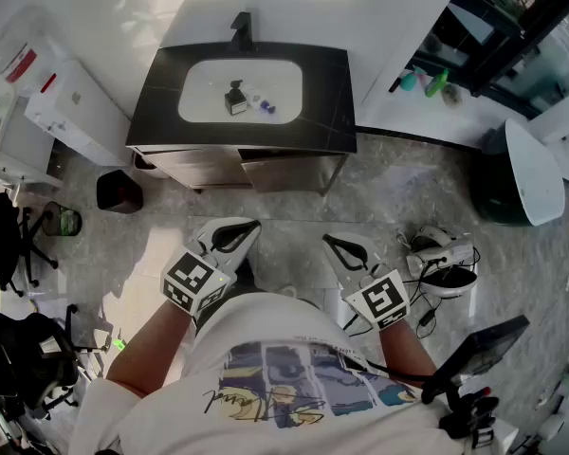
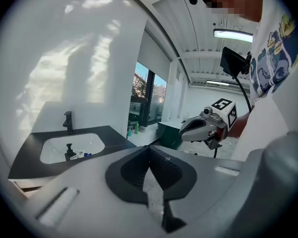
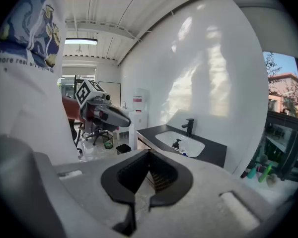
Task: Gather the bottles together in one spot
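Task looks barely begun, if at all. Left gripper (image 1: 233,236) & right gripper (image 1: 345,248) both hang close to the person's white printed shirt (image 1: 284,368), well apart from the black stone counter (image 1: 166,93) w/ its white oval basin (image 1: 209,83). Both sets of jaws are pressed together w/ nothing betw. them, so no bottle is in hand.

Bottles: a black pump bottle (image 1: 234,98) stands in the basin. Just beside it lie small clear bottles w/ blue caps (image 1: 262,103); exact count too small to tell. Those sit as a loose cluster. Green and teal bottles (image 1: 429,81) are on the white ledge (image 1: 398,112) by the window, well apart from the basin group.

Left to do, by my read: approach the counter, pick up each stray & bring all to one spot, prob. merging ledge group w/ basin group. No sign of gripper-made gathering so far.
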`<state>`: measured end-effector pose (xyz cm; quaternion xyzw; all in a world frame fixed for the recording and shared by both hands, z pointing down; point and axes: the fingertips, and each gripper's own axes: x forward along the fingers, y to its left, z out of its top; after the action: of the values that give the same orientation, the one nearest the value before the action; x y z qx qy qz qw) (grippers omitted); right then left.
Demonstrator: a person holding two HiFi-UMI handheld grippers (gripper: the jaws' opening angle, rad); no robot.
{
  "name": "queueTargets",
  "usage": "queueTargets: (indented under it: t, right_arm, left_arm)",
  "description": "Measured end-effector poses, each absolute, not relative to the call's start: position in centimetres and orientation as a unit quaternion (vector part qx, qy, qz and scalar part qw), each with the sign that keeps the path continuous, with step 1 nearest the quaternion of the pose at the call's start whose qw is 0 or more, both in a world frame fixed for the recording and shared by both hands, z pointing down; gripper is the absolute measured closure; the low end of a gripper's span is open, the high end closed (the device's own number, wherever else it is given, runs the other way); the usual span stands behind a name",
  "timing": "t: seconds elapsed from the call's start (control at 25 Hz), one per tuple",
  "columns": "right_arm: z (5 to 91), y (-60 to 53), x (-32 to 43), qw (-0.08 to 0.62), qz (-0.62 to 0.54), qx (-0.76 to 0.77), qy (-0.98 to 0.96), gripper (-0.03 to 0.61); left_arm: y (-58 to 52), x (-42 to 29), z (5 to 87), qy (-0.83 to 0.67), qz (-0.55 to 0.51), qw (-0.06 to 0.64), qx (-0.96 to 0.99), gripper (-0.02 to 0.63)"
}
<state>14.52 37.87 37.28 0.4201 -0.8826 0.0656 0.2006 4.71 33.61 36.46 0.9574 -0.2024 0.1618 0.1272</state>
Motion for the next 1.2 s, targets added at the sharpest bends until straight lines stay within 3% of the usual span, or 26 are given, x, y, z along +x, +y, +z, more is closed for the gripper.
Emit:
queueTargets:
  t: [0.84, 1.2]
  right_arm:
    - [38.6, 33.1, 12.9, 0.193, 0.082, 0.428, -0.879, 0.574]
    - [40.2, 22.7, 8.9, 0.205, 0.088, 0.426, -0.877, 0.525]
  left_arm:
    - [29.8, 2.7, 38.5, -0.209, 0.162, 0.164, 0.950, 0.612]
    - [21.6, -2.2, 39.2, -0.229, 0.147, 0.164, 0.948, 0.612]
